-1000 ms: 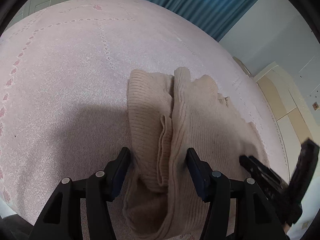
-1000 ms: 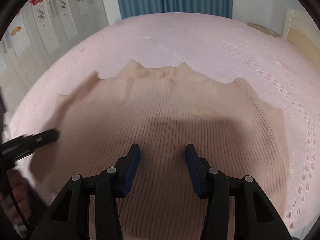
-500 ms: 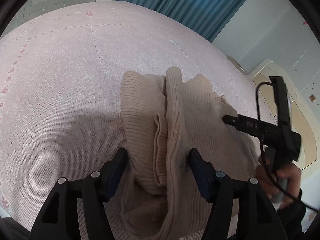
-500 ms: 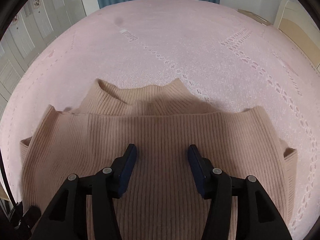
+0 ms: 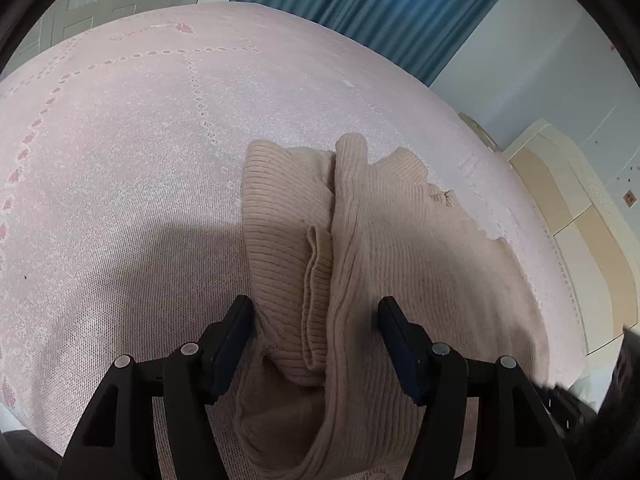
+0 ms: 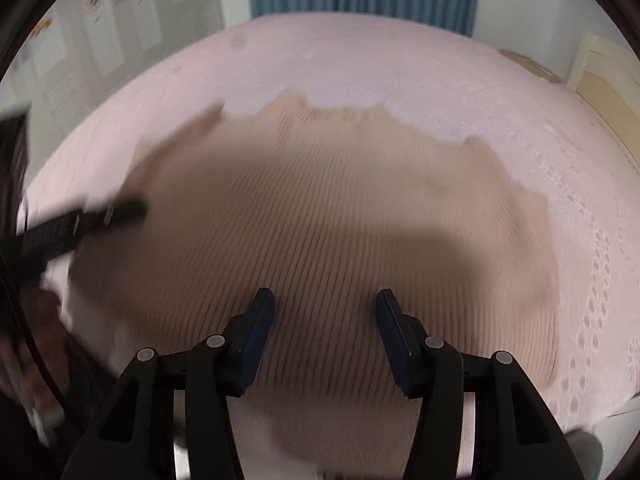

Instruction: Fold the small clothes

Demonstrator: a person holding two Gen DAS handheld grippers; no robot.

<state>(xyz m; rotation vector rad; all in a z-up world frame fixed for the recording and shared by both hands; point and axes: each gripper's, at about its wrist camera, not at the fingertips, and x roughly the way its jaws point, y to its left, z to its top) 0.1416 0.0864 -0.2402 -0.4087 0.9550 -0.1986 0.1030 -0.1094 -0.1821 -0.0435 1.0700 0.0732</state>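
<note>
A beige ribbed sweater (image 5: 400, 260) lies flat on a pink bedspread (image 5: 140, 140). One sleeve (image 5: 280, 220) is folded in over the body, with its cuff bunched near me. My left gripper (image 5: 316, 320) is open low over that folded sleeve edge, with fabric lying between the jaws and neither pad pinching it. In the blurred right wrist view the sweater (image 6: 320, 208) fills the middle, collar at the far side. My right gripper (image 6: 324, 308) hovers open above the sweater's body with nothing held. The left gripper (image 6: 92, 220) shows as a dark bar at the sweater's left edge.
The pink bedspread (image 6: 400, 60) extends well beyond the sweater on all sides. A blue curtain (image 5: 360, 8) hangs behind the bed and a cream headboard (image 5: 580, 220) stands at the right. White cupboard doors (image 6: 100, 20) line the left. A blurred hand (image 6: 36, 360) shows at lower left.
The right gripper swung out toward the collar and back across the sweater, and now shows only at the left view's lower right edge. The left gripper's jaws stand slightly wider.
</note>
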